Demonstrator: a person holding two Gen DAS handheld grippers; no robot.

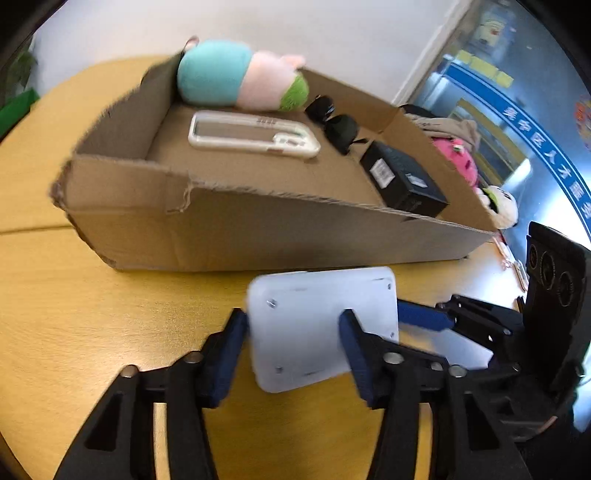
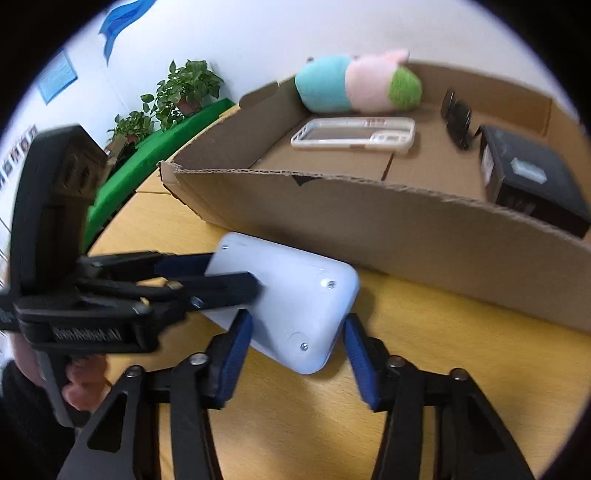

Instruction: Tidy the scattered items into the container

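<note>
Cardboard box; only right view shows plants.

I read this as an office or institutional room. Ahead of my fingers lies a yellow wood-grain table with a seam across its top, the kind found in a meeting area. Beyond it, past the left finger in the right wrist view, a plain white wall carries a blue notice and a blue paper cut-out, with potted plants on a green ledge below. Past the right finger in the left wrist view, a glass partition bears a blue band with Chinese lettering and yellow strips, as on a workplace frontage.
</note>
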